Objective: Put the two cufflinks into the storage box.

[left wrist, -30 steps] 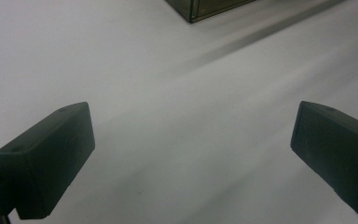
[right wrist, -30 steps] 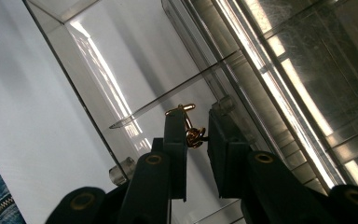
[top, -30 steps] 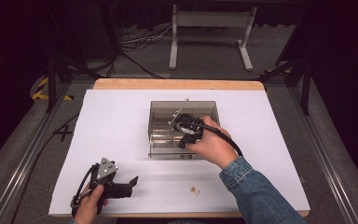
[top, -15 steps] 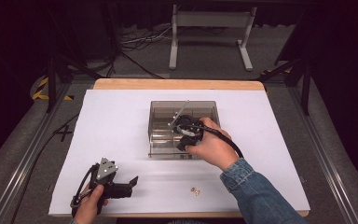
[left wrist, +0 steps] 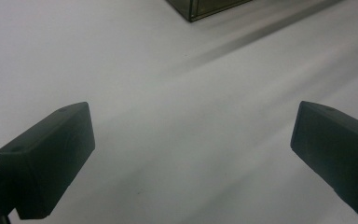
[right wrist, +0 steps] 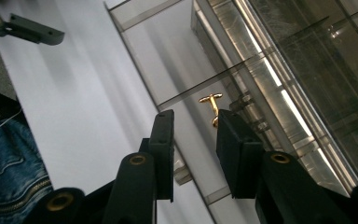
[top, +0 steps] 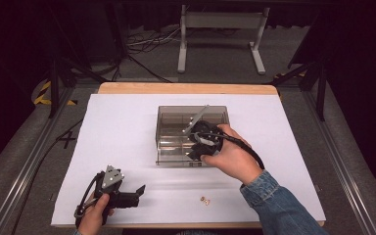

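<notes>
Cufflink drop into the organiser box, right jaws just parted.

We see the right gripper (top: pixel 196 143) over the clear smoky plastic compartment box (top: pixel 166 147), its jaws having just been opening, now slightly spread with nothing pinched; we judge this a release. The small gold T-bar cufflink (right wrist: pixel 211 105) lies in a compartment just beyond the jaw tips, clear of both. Left gripper (top: pixel 136 192) rests wide open on the white table sheet (top: pixel 117 127), probably waiting beside a second gold cufflink (top: pixel 205 199).
</notes>
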Demonstrator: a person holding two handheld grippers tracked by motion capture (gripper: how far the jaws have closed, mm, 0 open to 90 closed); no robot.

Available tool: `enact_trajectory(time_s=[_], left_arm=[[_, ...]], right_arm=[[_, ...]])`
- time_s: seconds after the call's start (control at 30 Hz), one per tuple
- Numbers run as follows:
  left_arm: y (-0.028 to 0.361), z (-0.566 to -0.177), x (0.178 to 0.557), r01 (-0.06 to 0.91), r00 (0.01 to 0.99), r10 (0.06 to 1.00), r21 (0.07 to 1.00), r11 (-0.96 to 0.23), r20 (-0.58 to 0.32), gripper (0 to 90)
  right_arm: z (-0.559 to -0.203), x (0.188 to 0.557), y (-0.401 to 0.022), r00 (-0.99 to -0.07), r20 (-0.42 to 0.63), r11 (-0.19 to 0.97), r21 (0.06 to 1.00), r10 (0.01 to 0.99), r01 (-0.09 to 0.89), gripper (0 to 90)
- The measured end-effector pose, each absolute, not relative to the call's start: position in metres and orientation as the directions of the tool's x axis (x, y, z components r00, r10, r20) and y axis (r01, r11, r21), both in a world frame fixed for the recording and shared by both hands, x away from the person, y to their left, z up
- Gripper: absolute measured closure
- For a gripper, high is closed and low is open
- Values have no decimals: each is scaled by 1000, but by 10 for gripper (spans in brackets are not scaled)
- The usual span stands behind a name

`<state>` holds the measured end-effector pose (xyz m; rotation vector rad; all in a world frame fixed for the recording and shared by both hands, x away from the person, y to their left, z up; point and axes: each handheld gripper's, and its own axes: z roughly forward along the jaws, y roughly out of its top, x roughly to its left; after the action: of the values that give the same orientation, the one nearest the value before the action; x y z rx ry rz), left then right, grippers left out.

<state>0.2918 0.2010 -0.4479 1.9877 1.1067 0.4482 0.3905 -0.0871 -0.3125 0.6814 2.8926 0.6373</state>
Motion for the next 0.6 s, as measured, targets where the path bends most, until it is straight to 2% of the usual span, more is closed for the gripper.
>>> enact_trajectory(time_s=[0.6], left_arm=[[201, -448, 292, 547, 551, 831, 783, -296, -71, 4]], right_arm=[[-298, 356, -110, -931, 34, 804, 494, 363, 332, 648]])
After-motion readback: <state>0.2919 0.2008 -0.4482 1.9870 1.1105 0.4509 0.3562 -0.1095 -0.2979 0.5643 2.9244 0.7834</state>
